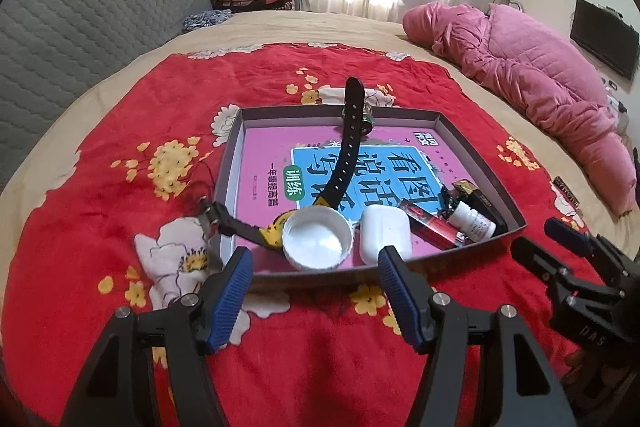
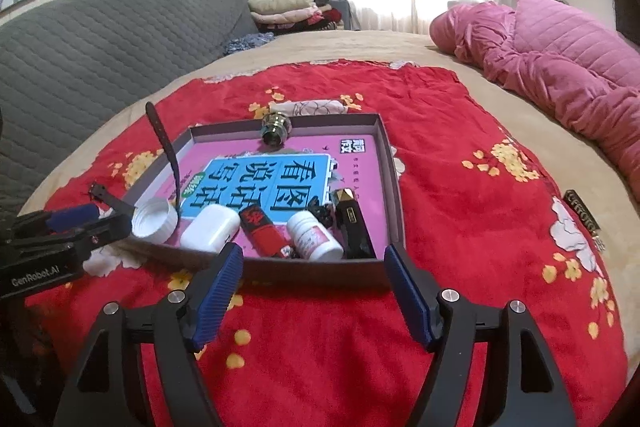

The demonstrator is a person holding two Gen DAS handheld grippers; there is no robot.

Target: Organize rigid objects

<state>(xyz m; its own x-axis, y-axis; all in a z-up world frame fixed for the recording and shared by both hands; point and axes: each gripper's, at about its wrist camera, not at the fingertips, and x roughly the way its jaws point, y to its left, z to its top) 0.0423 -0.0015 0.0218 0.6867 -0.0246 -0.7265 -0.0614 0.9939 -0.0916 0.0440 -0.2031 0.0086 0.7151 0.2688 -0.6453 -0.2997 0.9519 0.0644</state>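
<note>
Both claws hang above the near edge of the tray (image 1: 472, 131), which sits on a red flowered blanket (image 1: 120, 195) spread over the bed; the left claw (image 1: 316, 269) has its blue pads spread wide with nothing between them, and the right claw (image 2: 314, 267) stands just as wide and just as empty; neither touches the tray or anything in it

The rigid things are already gathered inside: a white cap (image 1: 318, 239) lying open side up, a white earbud case (image 1: 386, 233) beside it, a red lighter (image 1: 430, 225), a small white bottle (image 1: 476, 223) and a dark box (image 1: 478, 199) crowded into the near right corner, all on top of a pink and blue booklet (image 1: 384, 163) that lines the tray floor; a small brass piece (image 2: 275, 131) rests against the far wall; a watch (image 1: 344, 163) lies across the near left corner, one strap sticking up into the air and the buckle end hanging out over the tray wall onto the blanket

By the look of it the step in hand is a release just finished, or a pause to pick the next piece; the collecting seems nearly done; outside the tray, a dark tag-like thing (image 2: 582, 213) lies on the blanket to the right, well apart; if it belongs, the right claw is the nearer one; the watch wants tucking in too, and its springy strap may flick the cap when pushed, so a slow pinch near the watch body looks safest
</note>
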